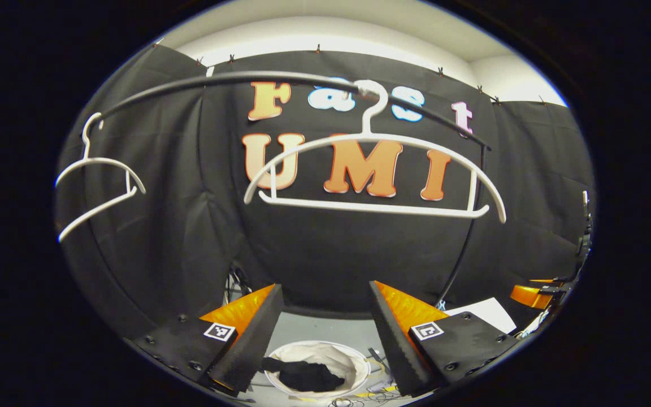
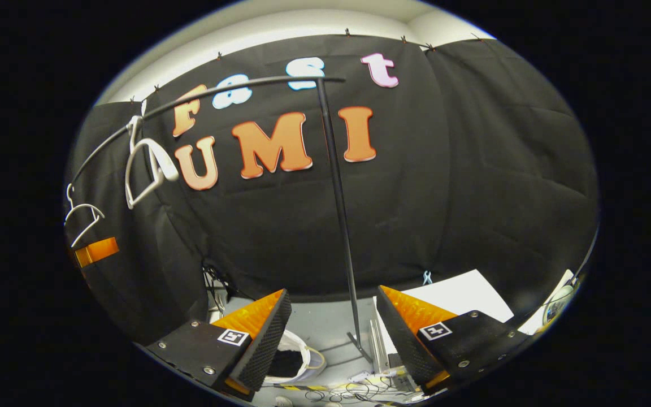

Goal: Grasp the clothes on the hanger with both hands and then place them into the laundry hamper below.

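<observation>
A black garment [image 1: 304, 375] lies inside the white round hamper [image 1: 354, 358] on the floor, seen between my left gripper's fingers. My left gripper [image 1: 325, 316] is open and holds nothing. A bare white hanger [image 1: 374, 169] hangs from the black rail [image 1: 235, 81] straight ahead of it. In the right gripper view, my right gripper [image 2: 334, 325] is open too, with nothing between its fingers. The hamper [image 2: 302, 347] with dark cloth [image 2: 286, 363] in it shows low by its left finger. The same hanger [image 2: 147, 164] hangs at the upper left there.
A second bare white hanger [image 1: 96, 181] hangs at the rail's left end. The rack's black upright pole [image 2: 339, 226] stands just ahead of the right gripper. Cables [image 2: 348, 390] and white sheets [image 2: 461, 294] lie on the grey floor. An orange gripper part [image 1: 532, 295] shows at the right edge.
</observation>
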Tool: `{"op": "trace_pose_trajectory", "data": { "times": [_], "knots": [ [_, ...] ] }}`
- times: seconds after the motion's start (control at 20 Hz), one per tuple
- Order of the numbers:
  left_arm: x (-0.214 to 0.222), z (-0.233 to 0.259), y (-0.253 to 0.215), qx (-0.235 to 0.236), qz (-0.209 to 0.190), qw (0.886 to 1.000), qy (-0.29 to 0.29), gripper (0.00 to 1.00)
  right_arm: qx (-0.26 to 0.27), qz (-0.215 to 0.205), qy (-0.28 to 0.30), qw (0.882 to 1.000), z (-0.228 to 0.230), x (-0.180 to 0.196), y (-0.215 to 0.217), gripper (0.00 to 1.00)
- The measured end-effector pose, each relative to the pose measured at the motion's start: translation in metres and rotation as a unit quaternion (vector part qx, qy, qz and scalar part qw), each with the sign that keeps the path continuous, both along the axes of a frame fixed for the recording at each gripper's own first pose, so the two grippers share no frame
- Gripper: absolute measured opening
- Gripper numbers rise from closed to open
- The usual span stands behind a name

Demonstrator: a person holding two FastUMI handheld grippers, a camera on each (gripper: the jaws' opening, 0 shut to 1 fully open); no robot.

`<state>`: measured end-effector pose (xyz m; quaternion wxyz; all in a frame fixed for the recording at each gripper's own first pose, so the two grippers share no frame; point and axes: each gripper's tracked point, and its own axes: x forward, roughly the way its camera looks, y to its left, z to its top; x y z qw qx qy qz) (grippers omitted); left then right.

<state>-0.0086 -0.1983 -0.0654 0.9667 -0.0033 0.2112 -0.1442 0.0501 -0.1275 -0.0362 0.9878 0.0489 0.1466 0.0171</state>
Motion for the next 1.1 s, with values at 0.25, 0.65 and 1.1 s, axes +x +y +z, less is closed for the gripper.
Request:
{"op": "trace_pose_trajectory", "data": {
  "times": [0.25, 0.65, 1.1],
  "knots": [
    [0.003, 0.055, 0.009, -0.003, 0.017, 0.998, -0.066, 0.94, -0.007, 0.013, -0.065, 0.998, 0.058, -0.017, 0.001, 0.94],
    [0.0, 0.101, 0.021, -0.005, 0.041, 0.99, -0.135, 0.94, -0.022, 0.027, -0.144, 0.989, 0.121, -0.034, 0.008, 1.0],
    [-0.005, 0.11, 0.032, -0.003, 0.053, 0.987, -0.149, 0.94, -0.018, 0.035, -0.153, 0.987, 0.118, -0.033, 0.007, 1.0]
  ]
}}
